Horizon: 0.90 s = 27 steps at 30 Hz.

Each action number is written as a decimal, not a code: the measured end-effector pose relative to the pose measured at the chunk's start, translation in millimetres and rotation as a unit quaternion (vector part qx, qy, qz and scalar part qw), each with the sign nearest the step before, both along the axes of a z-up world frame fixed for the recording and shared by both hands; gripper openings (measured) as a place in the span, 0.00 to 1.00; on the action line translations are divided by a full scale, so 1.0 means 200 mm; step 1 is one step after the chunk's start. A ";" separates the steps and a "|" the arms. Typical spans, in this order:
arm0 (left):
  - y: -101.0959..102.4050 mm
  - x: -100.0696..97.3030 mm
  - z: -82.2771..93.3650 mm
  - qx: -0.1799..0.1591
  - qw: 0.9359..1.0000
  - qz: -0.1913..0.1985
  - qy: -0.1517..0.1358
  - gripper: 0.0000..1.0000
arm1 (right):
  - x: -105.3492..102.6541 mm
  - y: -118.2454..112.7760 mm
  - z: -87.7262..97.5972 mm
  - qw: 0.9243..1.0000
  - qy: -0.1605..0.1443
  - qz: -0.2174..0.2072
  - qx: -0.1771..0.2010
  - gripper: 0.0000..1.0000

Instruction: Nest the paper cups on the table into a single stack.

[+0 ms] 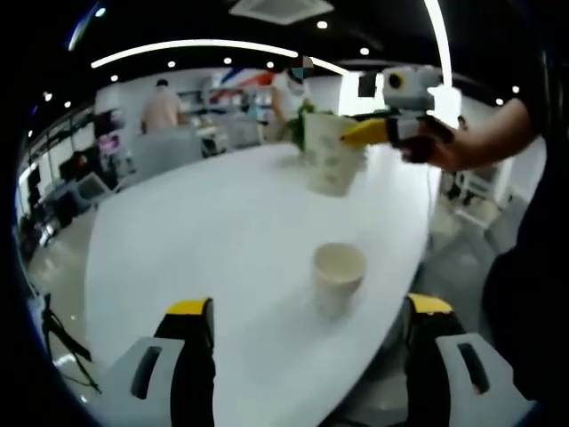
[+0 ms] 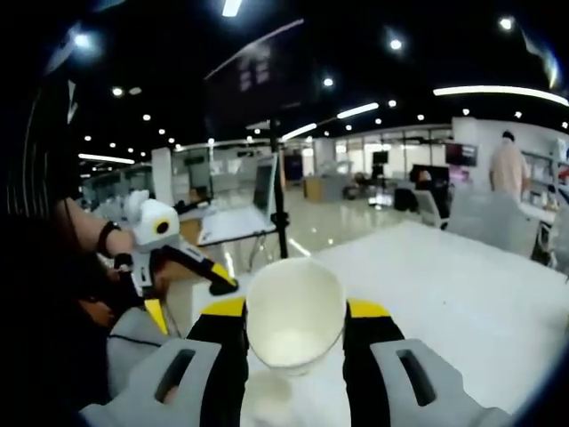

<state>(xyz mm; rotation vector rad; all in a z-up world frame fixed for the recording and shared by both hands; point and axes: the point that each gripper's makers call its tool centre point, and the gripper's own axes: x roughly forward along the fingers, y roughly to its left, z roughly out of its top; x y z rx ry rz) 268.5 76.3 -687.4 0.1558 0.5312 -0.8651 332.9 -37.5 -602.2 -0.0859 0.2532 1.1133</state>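
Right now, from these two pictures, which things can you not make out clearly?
- Left gripper view: the print on the held cup is too blurred to read.
- Left gripper view: the far jaw of the right gripper is hidden behind the held cup.
- Left gripper view: the bottom inside the standing cup on the table is hidden by its own rim.
- Right gripper view: the left gripper is partly hidden by the near jaw.

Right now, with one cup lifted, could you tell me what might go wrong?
1. The right claw squeezes the held cup by its thin wall, so it may dent and nest badly.
2. The cup on the table stands free near the white table edge; the open left claw could tip it.
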 end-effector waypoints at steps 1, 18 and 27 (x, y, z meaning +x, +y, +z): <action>0.00 0.00 0.00 -0.006 1.000 0.002 0.001 0.87 | 0.00 0.00 0.00 1.000 0.000 0.001 0.001 0.38; 0.02 0.01 -0.03 -0.010 1.000 0.007 0.012 0.87 | -0.11 0.05 -0.18 0.999 0.036 0.018 -0.012 0.37; 0.04 -0.01 -0.05 -0.008 1.000 0.010 0.018 0.86 | -0.15 0.10 -0.29 0.998 0.039 0.024 -0.031 0.37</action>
